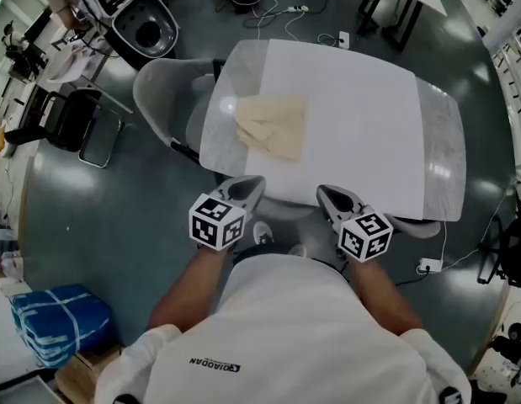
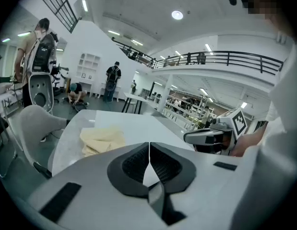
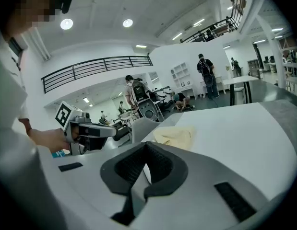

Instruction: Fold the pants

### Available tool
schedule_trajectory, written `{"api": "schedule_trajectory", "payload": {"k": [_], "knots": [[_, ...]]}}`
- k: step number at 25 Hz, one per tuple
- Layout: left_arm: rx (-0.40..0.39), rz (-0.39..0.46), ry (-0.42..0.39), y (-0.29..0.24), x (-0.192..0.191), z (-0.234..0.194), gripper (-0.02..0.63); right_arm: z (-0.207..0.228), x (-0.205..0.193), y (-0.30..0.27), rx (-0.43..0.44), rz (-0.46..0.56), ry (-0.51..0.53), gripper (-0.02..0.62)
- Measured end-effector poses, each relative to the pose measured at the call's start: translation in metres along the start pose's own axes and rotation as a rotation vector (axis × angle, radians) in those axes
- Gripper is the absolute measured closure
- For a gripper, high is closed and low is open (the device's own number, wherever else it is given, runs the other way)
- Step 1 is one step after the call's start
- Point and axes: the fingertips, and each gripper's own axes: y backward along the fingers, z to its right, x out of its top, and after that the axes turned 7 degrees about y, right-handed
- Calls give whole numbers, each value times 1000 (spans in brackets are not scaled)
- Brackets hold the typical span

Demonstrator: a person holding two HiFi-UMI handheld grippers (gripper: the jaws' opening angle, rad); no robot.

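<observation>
Over the near edge of the table [image 1: 361, 124] I am holding my left gripper [image 1: 247, 185] and my right gripper [image 1: 327, 194] side by side. Both are keeping their jaws clenched, the ribbed black pads meeting with nothing caught between them. The pants [image 1: 271, 127] are lying folded into a soft, pale cream bundle on the far left part of the table, well apart from both grippers; the cloth is sitting limp and a little rumpled, its layers showing at the edges. The table top is showing as a round-cornered rectangle, smooth white in the middle with greyer, mottled strips at each end. A grey moulded chair [image 1: 163, 99] is standing just beside its far left corner. A dark glossy floor [image 1: 117, 209] is spreading all around, with cables [image 1: 281, 11] trailing beyond the table and a blue wrapped bundle [image 1: 62, 322] lying down at my left. A railed balcony [image 2: 225, 56] is running across the bright white hall, where people [image 2: 111, 80] are standing far off.
</observation>
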Motion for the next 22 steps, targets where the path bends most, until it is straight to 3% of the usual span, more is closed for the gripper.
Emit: {"api": "schedule_trajectory", "payload": {"k": [9, 17, 22], "knots": [[32, -32, -34, 12, -33, 31, 574, -3, -26, 27, -2, 12, -23, 575], [81, -35, -15, 39, -36, -3, 574, -25, -23, 24, -8, 7, 16, 575], [21, -52, -53, 44, -20, -16, 574, -34, -16, 5, -60, 21, 2, 575]]}}
